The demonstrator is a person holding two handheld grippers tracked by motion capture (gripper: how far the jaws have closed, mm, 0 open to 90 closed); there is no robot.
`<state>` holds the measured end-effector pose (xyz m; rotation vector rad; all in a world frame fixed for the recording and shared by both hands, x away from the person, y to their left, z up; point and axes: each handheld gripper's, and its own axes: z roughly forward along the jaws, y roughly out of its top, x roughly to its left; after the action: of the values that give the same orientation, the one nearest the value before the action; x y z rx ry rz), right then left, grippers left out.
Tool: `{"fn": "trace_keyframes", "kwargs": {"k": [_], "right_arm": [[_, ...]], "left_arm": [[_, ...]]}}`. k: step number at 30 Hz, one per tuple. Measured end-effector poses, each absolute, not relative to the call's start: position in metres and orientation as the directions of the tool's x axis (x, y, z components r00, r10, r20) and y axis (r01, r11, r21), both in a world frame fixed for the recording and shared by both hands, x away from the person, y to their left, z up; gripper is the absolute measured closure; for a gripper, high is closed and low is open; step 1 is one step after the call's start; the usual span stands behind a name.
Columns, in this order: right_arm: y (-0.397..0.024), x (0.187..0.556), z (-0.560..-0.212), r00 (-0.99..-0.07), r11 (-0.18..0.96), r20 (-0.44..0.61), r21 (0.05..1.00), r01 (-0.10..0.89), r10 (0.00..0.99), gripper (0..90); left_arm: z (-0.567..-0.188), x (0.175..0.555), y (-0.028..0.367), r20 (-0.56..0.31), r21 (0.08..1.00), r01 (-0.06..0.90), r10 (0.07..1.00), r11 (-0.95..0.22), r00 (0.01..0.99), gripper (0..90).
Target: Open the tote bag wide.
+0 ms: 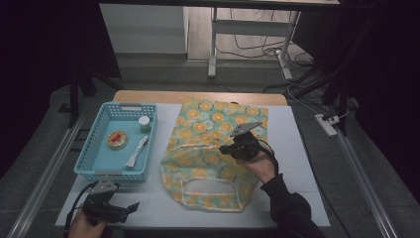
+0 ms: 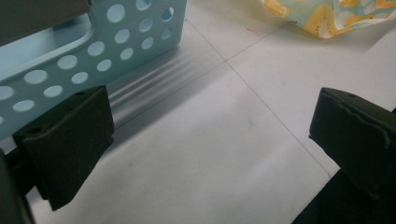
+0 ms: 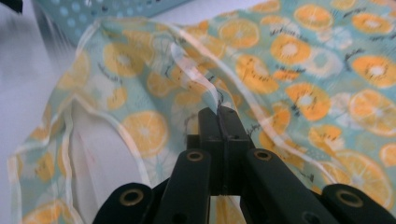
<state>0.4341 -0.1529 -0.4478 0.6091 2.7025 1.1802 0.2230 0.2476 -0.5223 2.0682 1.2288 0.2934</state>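
A cloth bag (image 1: 213,148) printed with orange slices on pale green lies on the white table mat, its handles toward the near edge. My right gripper (image 1: 229,148) is shut on a fold of the bag's upper layer (image 3: 219,100) and holds that layer raised off the table. In the right gripper view the jaws are pressed together with the thin fabric pinched between them. My left gripper (image 1: 132,207) rests at the near left corner of the mat, open, with nothing between its pads (image 2: 70,135). It lies just in front of the blue basket (image 2: 70,60).
The blue perforated basket (image 1: 86,158) on the left holds a small jar (image 1: 144,123), a round red-topped tin (image 1: 117,140) and a white packet (image 1: 137,151). A desk frame (image 1: 247,34), cables and a power strip (image 1: 327,124) lie on the floor beyond the table.
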Motion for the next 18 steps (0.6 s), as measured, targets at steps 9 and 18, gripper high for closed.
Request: {"fn": "trace_keyframes", "kwargs": {"k": [9,18], "right_arm": [[-0.146,0.443,-0.427,-0.908,0.56,0.055,0.771,0.303,0.416,90.0],[-0.144,0.45,-0.411,-0.901,0.528,0.055,0.794,0.301,0.431,90.0]], "left_arm": [[-0.522,0.223,0.248,-0.152,0.67,0.679,0.838,-0.302,0.523,0.3],[-0.523,0.223,0.248,-0.15,0.668,0.68,0.841,-0.301,0.52,0.3]]}}
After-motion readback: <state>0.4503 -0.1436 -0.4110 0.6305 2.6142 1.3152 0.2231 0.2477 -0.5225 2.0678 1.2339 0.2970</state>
